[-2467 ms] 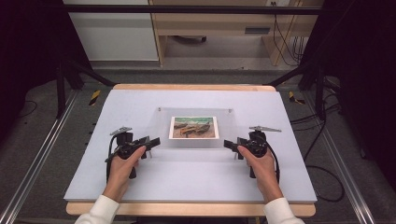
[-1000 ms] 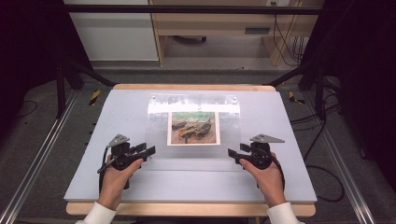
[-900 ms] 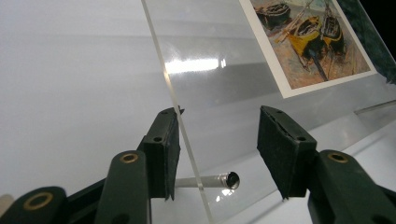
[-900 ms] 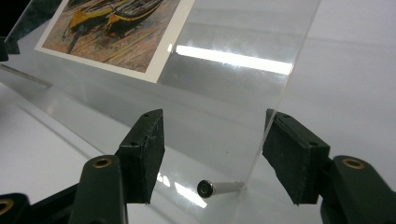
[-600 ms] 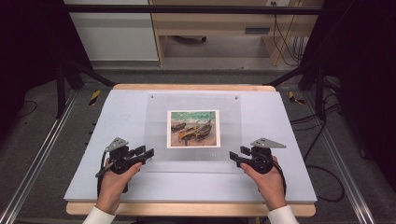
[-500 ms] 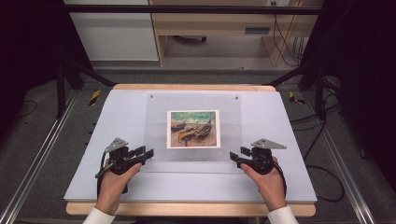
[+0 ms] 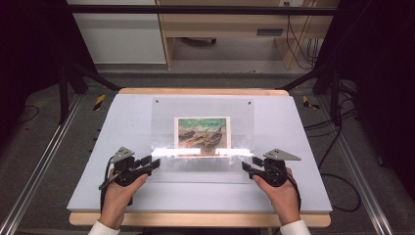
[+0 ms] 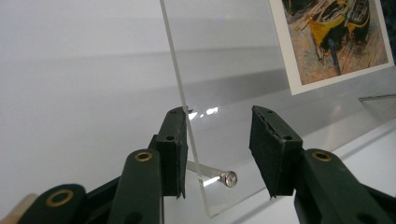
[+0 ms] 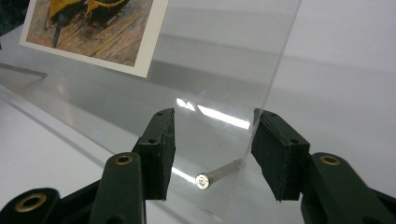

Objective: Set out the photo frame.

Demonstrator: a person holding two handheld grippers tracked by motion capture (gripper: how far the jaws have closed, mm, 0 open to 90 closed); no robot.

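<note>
A clear acrylic picture frame (image 7: 164,125) lies back on the white table top (image 7: 293,132), with a painting of boats (image 7: 202,136) in its middle. My left gripper (image 7: 155,163) is at the frame's near left corner, its open jaws on either side of the acrylic edge (image 8: 184,100) and a small metal pin (image 8: 219,175). My right gripper (image 7: 247,166) is open at the near right corner, around the sheet's edge (image 9: 275,70) and another pin (image 9: 217,175). The painting (image 8: 334,37) (image 9: 93,23) shows beyond each pair of jaws.
The white top rests on a wooden table whose front edge (image 7: 195,219) is near the person's wrists. Two small holes mark the frame's far corners (image 7: 157,102). Metal rails (image 7: 44,161) and cables (image 7: 337,181) flank the table.
The frame stood upright between the grippers 2.5 s ago and has since tipped back to lie down. Both hands moved toward the table's near edge. Almost nothing moved in the last half second.
</note>
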